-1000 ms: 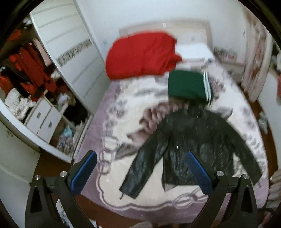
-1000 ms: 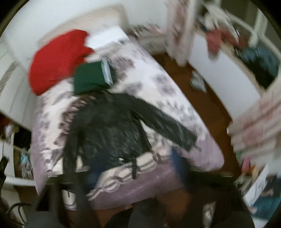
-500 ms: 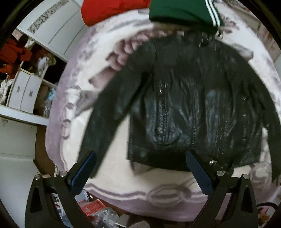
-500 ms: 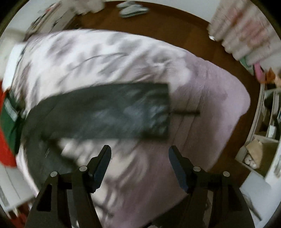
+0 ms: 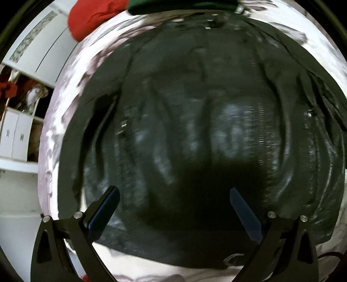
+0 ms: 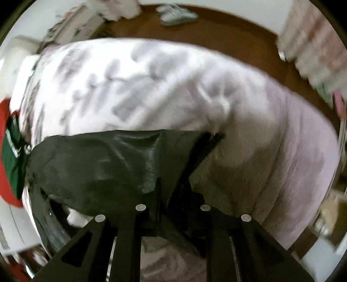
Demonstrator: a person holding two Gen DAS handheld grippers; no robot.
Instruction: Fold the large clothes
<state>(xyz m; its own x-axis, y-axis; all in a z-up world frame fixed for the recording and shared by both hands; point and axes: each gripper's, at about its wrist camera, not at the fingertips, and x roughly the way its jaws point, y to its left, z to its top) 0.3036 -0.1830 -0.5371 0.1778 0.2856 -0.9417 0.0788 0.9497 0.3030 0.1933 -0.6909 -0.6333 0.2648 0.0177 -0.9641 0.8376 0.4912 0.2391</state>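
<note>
On the bed: a black leather jacket (image 5: 195,121) lay spread flat, front up, across the pale patterned bedspread (image 6: 151,82), collar toward the headboard.
Far left: an open wardrobe (image 5: 19,130) with drawers and red clothes stood beside the bed.
Head of the bed: a red garment (image 5: 95,17) and a folded green one (image 5: 173,6) sat just past the collar.
Left gripper (image 5: 173,208): it hovered over the jacket's lower body, jaws wide apart, nothing between the pads; the hem ran just below the fingertips.
Right gripper (image 6: 171,201): its jaws had just been closing, and they were pinched together on the end of the jacket's right sleeve (image 6: 121,160), the cuff puckered up into them.
Right of the bed: bare brown floor (image 6: 216,28) with slippers on it.
Done so far: to my eye, only the first grab; no fold showed in the body.
Left to do: both sleeves to bring in, then the body to double over.
</note>
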